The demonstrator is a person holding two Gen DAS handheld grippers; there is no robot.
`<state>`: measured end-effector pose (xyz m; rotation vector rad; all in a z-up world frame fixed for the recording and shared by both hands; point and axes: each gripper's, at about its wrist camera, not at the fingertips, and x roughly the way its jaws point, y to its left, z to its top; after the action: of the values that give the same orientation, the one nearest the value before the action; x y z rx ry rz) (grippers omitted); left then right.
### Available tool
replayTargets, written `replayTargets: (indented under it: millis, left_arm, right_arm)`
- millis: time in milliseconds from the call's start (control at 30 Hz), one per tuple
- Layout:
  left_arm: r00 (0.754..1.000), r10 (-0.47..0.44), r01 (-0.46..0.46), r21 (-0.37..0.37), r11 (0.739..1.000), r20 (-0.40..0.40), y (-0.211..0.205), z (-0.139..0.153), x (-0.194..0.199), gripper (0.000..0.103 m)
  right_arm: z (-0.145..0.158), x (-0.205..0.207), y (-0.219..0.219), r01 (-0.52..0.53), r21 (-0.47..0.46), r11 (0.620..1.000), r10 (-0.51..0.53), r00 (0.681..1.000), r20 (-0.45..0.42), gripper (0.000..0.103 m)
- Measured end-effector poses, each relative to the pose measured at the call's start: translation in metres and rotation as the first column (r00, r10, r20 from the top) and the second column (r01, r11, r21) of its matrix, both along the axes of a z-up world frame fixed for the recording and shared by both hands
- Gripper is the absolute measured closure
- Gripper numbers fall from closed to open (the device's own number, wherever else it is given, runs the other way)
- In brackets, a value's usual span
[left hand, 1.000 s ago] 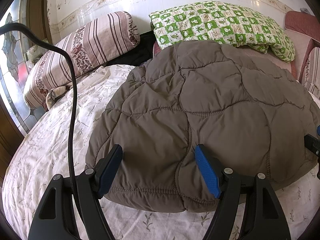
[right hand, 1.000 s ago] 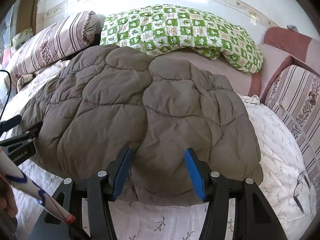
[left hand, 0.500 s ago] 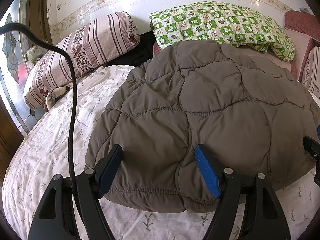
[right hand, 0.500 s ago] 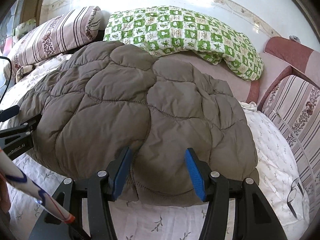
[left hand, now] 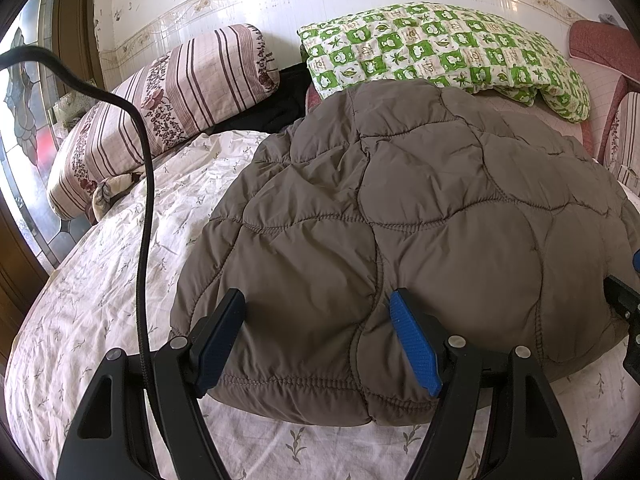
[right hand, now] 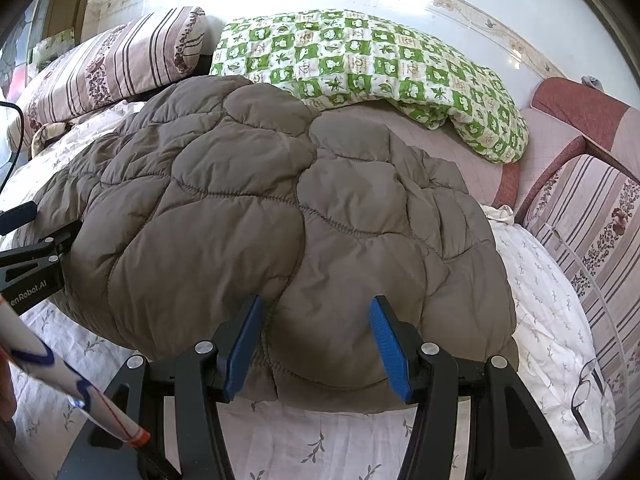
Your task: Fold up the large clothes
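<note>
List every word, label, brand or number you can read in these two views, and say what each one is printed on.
"enRobot.AI": white lettering on the black body of the left gripper, seen at the left edge of the right wrist view; its start is cut off by the frame.
Some squares of the green checked quilt carry character-like marks, too small and blurred to read.
Nothing else is legible: the padded jacket shows no visible label.

White lettering reading "enRobot.AI", its start cut off, stands on the left gripper (right hand: 52,220) body.
</note>
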<state>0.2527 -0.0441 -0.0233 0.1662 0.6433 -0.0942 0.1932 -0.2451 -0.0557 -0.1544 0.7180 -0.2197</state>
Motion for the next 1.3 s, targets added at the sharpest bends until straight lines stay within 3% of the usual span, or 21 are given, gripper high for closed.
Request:
replayTargets:
  millis: [733, 933, 1033, 1167, 1300]
  left_arm:
    - [1.0, 0.002, -0.002, -0.004, 1.0, 0.006, 0.001, 0.001, -0.001, 0.029]
    - [0.998, 0.058, -0.058, -0.04, 0.998, 0.016, 0.015, 0.005, 0.006, 0.029]
    - [0.998, 0.06, -0.063, -0.069, 0.996, -0.035, 0.02, -0.001, 0.014, 0.029]
    - [0.998, 0.058, -0.059, -0.041, 0.997, -0.021, 0.016, 0.0, 0.014, 0.029]
    - [0.998, 0.059, -0.06, -0.044, 0.997, -0.022, 0.016, 0.0, 0.013, 0.029]
  right_arm:
    - [-0.001, 0.0, 0.004, -0.008, -0.029, 1.0, 0.008, 1.0, -0.003, 0.043]
    - [0.02, -0.009, -0.012, 0.005, 0.06, 0.998, -0.011, 0.995, 0.097, 0.037]
    - [0.014, -0.001, -0.025, 0.032, 0.109, 0.994, -0.038, 0.998, 0.054, 0.037]
    - [-0.001, 0.009, -0.037, 0.048, 0.191, 0.98, -0.046, 0.999, -0.019, 0.037]
    - [-0.004, 0.009, -0.036, 0.05, 0.185, 0.981, -0.046, 0.999, -0.026, 0.037]
